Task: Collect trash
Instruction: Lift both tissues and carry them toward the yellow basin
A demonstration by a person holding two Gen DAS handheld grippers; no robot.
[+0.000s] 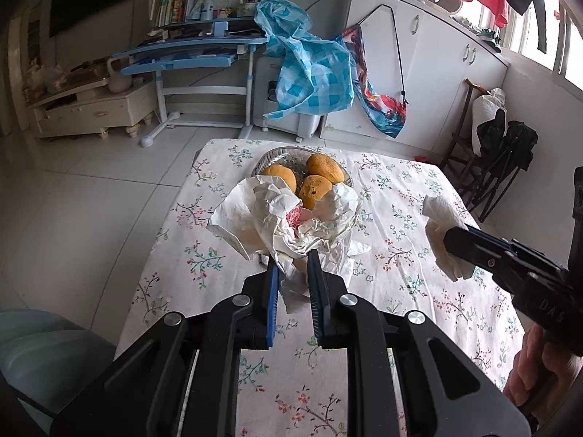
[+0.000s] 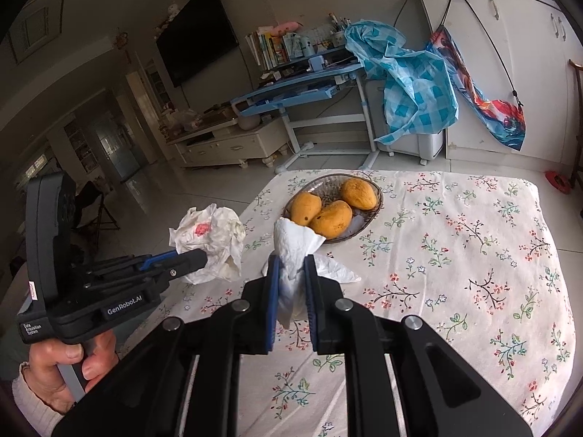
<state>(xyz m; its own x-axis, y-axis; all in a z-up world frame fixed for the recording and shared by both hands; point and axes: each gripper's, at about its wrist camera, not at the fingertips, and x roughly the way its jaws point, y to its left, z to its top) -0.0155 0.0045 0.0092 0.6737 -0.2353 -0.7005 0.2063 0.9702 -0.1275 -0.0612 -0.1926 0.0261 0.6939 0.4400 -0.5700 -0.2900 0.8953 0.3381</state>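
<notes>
Left claw (image 1: 291, 266) pinches the crumpled wrapper (image 1: 269, 218); right claw (image 2: 291, 269) pinches a tissue (image 2: 295, 251). Squeeze tight, lift clear of the mangoes (image 2: 329, 207) at twelve o'clock.

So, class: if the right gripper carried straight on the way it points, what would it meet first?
The right gripper, its jaws shut on a white tissue, points toward the dish of mangoes. Probably the nearest mango comes first, though depth and height above the table are unclear.
</notes>
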